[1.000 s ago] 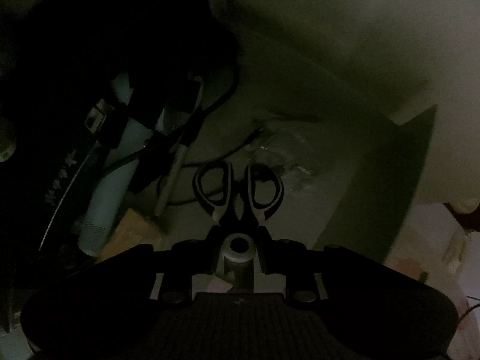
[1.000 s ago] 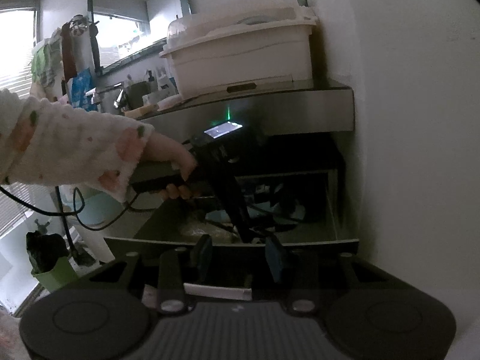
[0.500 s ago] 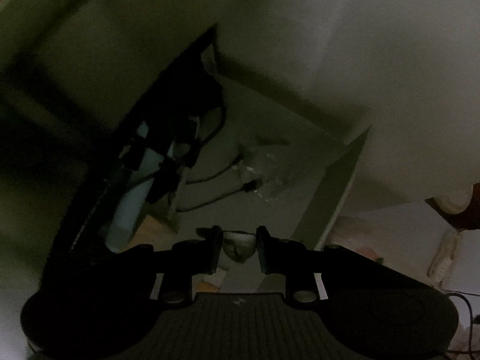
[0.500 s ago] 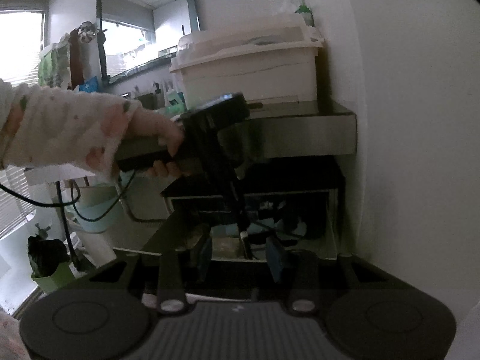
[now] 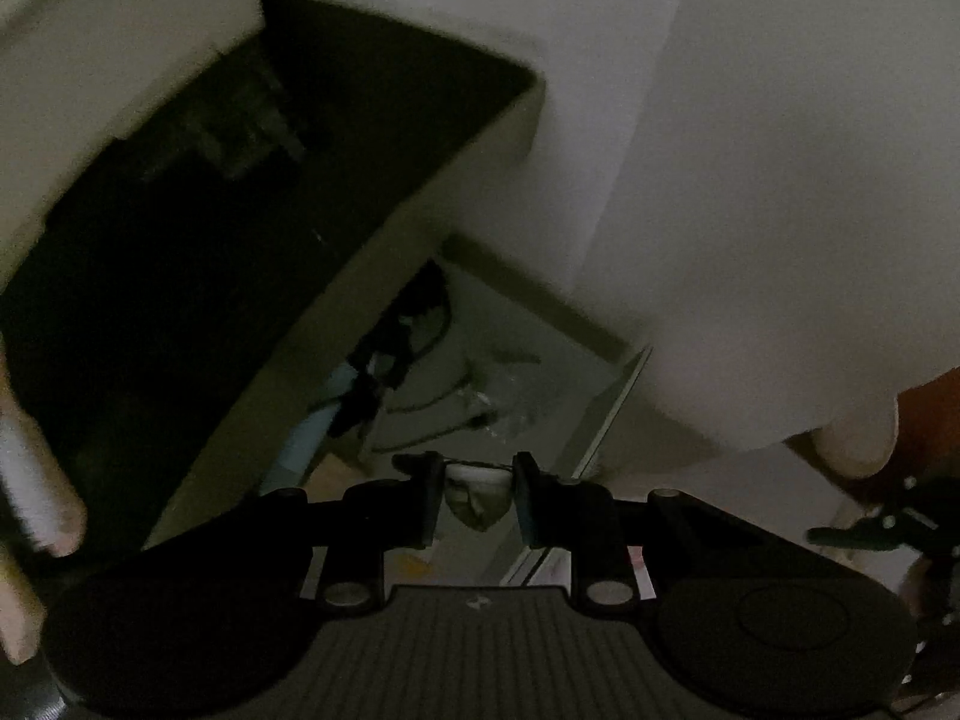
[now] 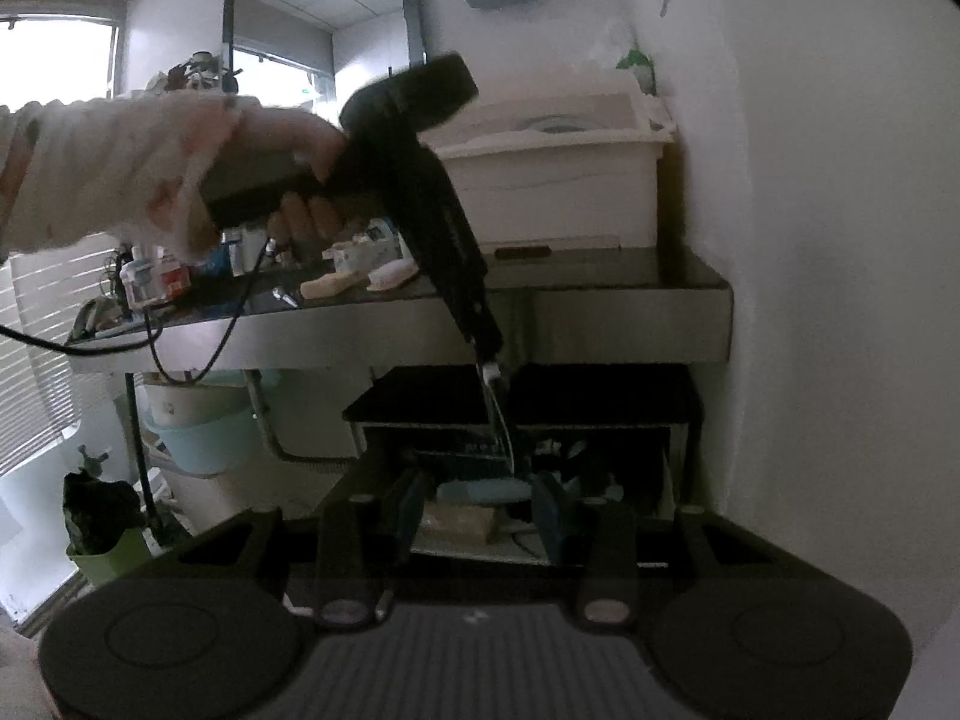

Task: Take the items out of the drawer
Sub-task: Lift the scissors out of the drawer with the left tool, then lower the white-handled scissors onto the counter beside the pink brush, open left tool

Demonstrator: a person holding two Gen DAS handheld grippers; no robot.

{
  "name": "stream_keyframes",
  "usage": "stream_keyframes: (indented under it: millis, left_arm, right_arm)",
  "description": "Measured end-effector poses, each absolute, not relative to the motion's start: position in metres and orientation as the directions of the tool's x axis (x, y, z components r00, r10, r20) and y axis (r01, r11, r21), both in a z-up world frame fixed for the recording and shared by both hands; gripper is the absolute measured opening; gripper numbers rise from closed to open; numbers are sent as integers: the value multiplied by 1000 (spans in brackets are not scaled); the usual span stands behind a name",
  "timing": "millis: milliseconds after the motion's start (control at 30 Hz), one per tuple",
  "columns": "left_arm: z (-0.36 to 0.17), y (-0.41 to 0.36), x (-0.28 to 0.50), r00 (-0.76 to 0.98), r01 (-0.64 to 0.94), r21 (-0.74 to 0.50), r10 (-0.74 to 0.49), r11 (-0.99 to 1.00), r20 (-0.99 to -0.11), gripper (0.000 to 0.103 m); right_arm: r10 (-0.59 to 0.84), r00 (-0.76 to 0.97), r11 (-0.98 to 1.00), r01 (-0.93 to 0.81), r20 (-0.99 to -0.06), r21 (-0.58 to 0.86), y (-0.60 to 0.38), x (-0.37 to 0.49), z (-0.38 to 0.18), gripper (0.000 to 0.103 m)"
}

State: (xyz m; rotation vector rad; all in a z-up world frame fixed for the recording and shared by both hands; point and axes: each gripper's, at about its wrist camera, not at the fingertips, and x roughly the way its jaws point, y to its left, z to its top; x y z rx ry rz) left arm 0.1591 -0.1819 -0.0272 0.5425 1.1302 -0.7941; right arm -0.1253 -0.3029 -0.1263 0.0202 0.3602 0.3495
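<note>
The left gripper [image 5: 474, 495], fingers clamped on a pale, steel-bladed pair of scissors [image 5: 477, 501], hangs above the open grey drawer [image 5: 612, 414], scissors hanging blade-down towards it. The right gripper [image 6: 480, 510], fingers apart and empty, faces the drawer's front edge.

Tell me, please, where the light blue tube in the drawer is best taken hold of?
With the left hand-held gripper holding scissors, use the right hand-held gripper. Probably take the light blue tube by its bare near end, from above, fingers across its width: it lies flat along the drawer's left side, and black cables cross its far half.
</note>
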Motion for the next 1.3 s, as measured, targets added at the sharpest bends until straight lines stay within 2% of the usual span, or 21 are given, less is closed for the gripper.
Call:
stream_keyframes:
  millis: [300,533,633,1000,1100,1200,1300]
  left_arm:
    - [50,-157,165,281,727,-8,-308,687,-909,25]
    - [112,-137,188,298,657,-93,-370,748,-880,25]
    - [127,-134,202,356,617,-70,-357,784,-864,25]
    - [87,-123,282,555,301,-26,-197,953,-808,25]
    - [68,-127,296,584,250,-11,-160,968,-796,25]
    - [67,-130,299,633,213,2,-137,977,-762,25]
    - [65,-134,300,630,199,9,-120,980,-768,25]
  right_arm:
    - [369,887,926,-375,-276,32,-291,-120,-99,40]
    - [409,879,911,-409,-247,51,-281,-123,-92,40]
    - [411,878,910,-413,-246,45,-278,-126,-92,40]
    - [396,887,916,-399,-238,36,-275,-144,-90,40]
    - [383,893,922,-387,-236,30,-276,-146,-89,40]
    - [384,897,922,-384,-221,44,-278,-147,-87,40]
    - [389,897,921,-387,-210,52,-281,-146,-86,40]
